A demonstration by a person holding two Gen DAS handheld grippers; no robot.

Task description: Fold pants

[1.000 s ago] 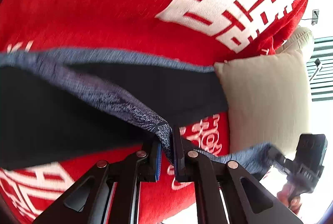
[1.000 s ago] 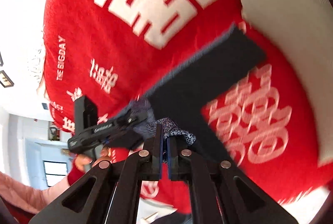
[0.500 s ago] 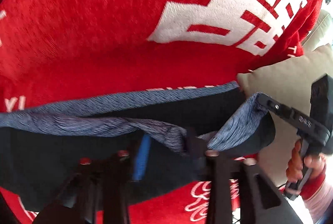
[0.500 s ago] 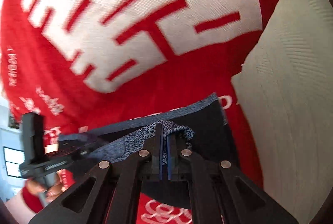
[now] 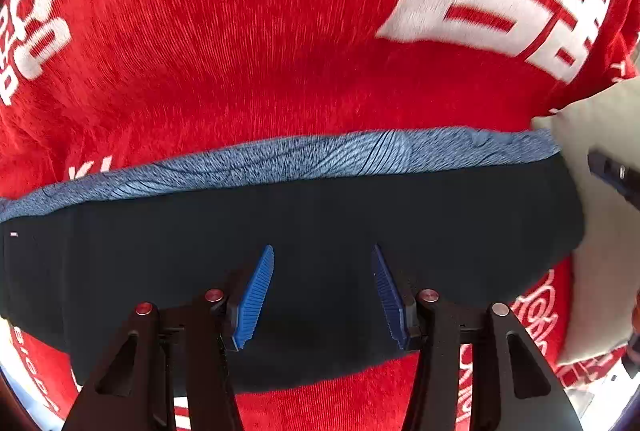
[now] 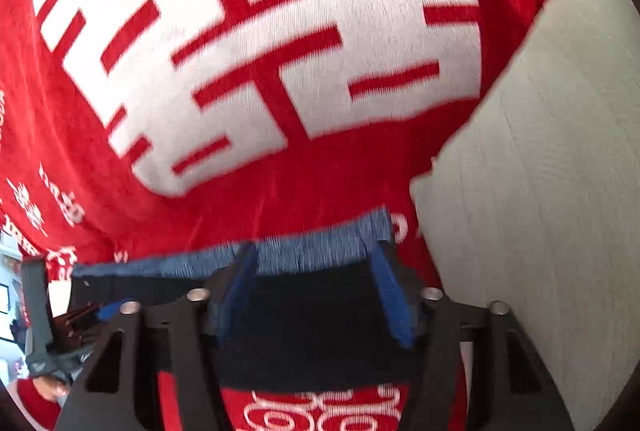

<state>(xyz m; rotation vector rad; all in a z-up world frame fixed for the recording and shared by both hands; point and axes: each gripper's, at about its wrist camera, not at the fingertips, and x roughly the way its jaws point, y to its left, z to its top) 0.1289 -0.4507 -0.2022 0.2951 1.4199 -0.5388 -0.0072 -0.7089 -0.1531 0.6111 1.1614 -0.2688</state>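
The pants (image 5: pixel 320 223) lie folded flat on the red blanket (image 5: pixel 248 43), a dark navy band with a mottled blue strip along the far edge. My left gripper (image 5: pixel 322 263) is open just above the dark cloth and holds nothing. In the right wrist view the pants (image 6: pixel 312 311) lie under my right gripper (image 6: pixel 314 263), which is open and empty, its blue pads (image 6: pixel 390 291) over the blue strip. The right gripper's tip shows at the left view's right edge (image 5: pixel 612 173). The left gripper's body shows at the lower left of the right view (image 6: pixel 38 315).
A cream cushion (image 6: pixel 540 191) lies close on the right, touching the pants' right end (image 5: pixel 600 231). The blanket carries large white characters (image 6: pixel 260 43). A room shows past the blanket's left edge (image 6: pixel 8 295).
Both grippers were shut on the blue waistband edge and carried it over the pants. Now both have opened and let go, and the cloth lies flat.
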